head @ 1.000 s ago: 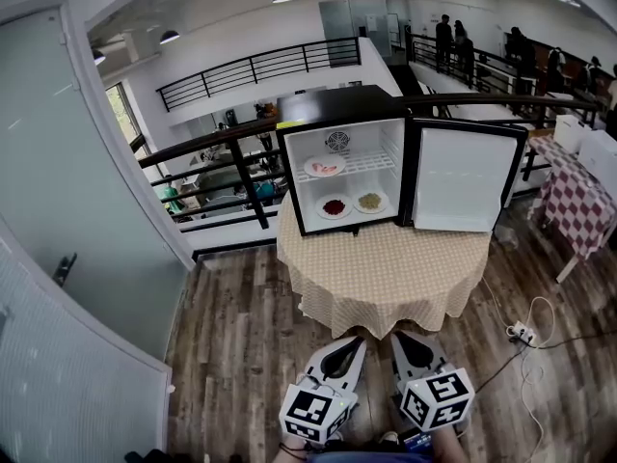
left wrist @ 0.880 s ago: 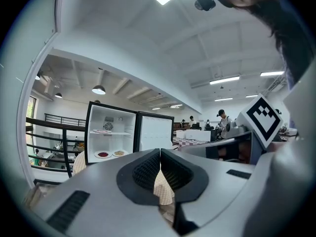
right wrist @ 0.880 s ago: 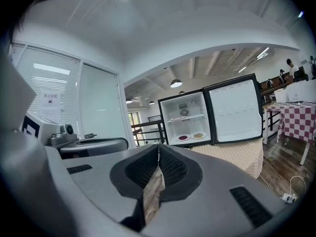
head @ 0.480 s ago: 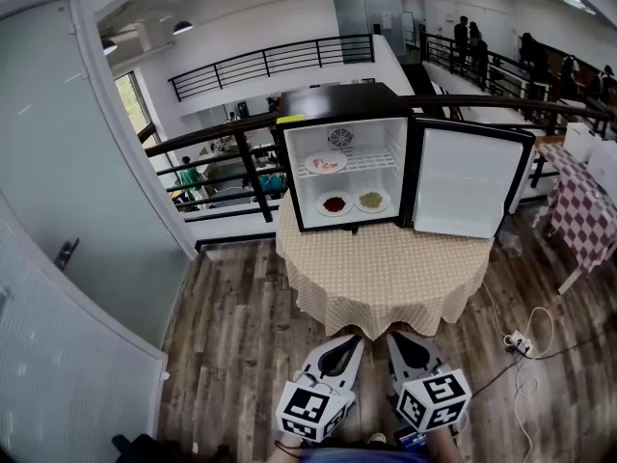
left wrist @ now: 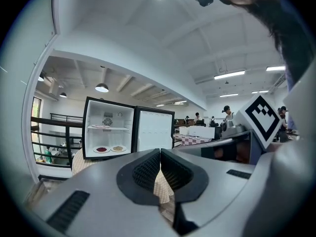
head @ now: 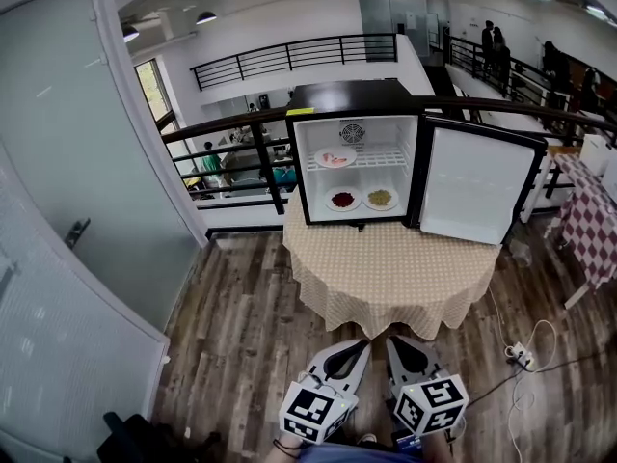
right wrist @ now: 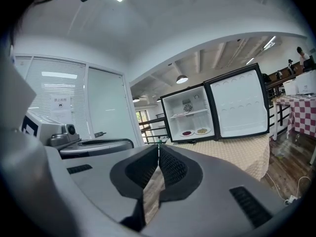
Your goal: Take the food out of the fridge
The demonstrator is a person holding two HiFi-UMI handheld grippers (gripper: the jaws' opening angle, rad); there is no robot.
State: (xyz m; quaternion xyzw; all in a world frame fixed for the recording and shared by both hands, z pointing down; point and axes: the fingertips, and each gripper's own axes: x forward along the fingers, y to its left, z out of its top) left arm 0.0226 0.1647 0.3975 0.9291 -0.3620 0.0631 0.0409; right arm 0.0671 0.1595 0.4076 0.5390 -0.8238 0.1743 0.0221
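Black-cased fridge [head: 352, 96], white within: it stood on the cloth-covered counter [head: 395, 268] with its door [head: 477, 186] swung wide to the right, the opening facing you.

Contents, all inside the fridge:
- Plate of pink food [head: 335, 158], on the wire shelf, left of centre.
- Plate of red food [head: 343, 200], on the fridge floor, left.
- Plate of yellowish food [head: 380, 198], on the fridge floor, just beside the red one.

Change noted: over the last second the fridge slid a little to the right in your head view and more of the wall to its left came into sight. Otherwise it sat much as it had, so you were, by my reading, still on the approach, with no plate touched.

Tongs: your left tongs [left wrist: 160, 152] and right tongs [right wrist: 158, 149] were both closed tip to tip with nothing between them, held low and well short of the fridge, aimed roughly towards it.

Orientation: each plate lay flat and round, so it showed no long axis. The shelf ran across the fridge from side to side, open edge towards you.
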